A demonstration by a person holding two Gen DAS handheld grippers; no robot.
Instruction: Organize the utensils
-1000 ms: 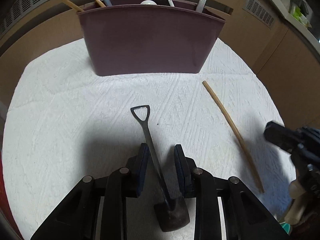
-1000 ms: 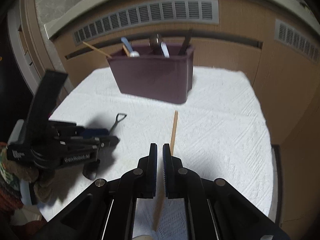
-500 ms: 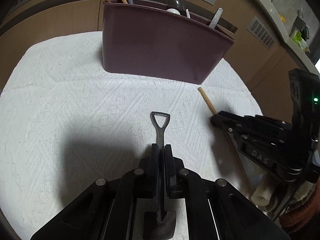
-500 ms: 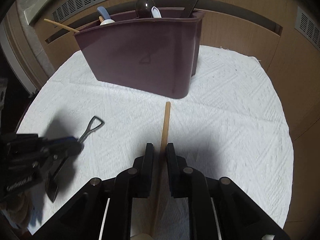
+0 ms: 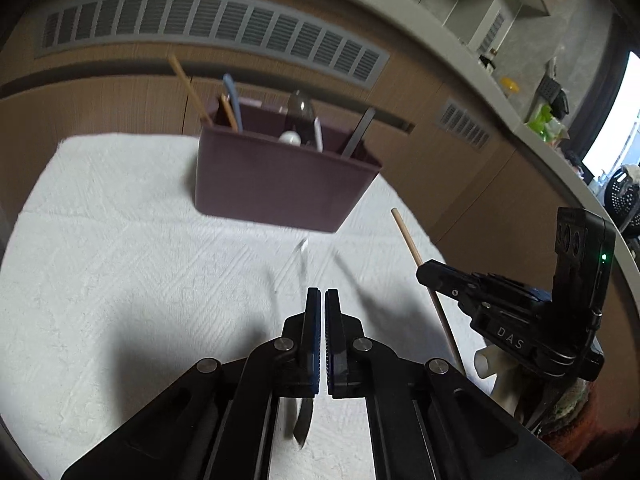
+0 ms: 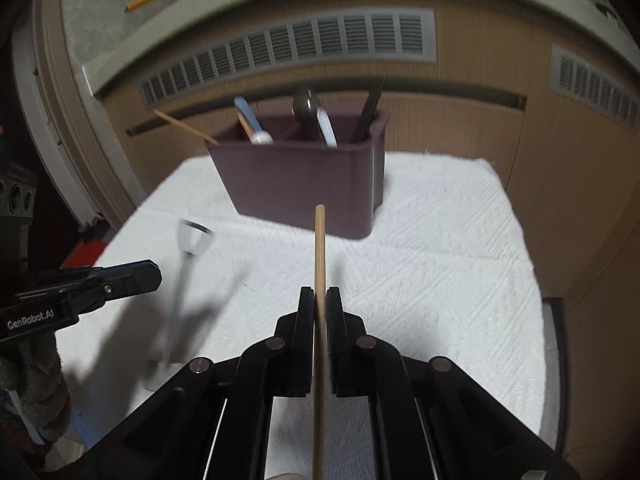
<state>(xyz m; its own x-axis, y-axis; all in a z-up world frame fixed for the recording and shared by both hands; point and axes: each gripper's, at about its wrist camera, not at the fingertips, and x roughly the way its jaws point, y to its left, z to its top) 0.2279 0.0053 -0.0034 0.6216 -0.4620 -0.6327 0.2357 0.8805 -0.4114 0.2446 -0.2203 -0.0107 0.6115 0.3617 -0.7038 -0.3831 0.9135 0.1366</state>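
Note:
A dark purple utensil caddy stands at the far side of the white cloth; it also shows in the right wrist view and holds several utensils. My left gripper is shut on a small metal shovel-shaped spoon, lifted off the cloth and blurred; the spoon shows in the right wrist view too, held by the left gripper. My right gripper is shut on a wooden chopstick, raised and pointing at the caddy. The right gripper and chopstick show at right in the left wrist view.
The white textured cloth covers the table; its right edge drops beside wooden cabinet panels with vent grilles. A counter with clutter runs along the far right.
Both grippers have lifted off the cloth with their utensils. The spoon and the chopstick are now in the air, and both views have tilted up toward the caddy.

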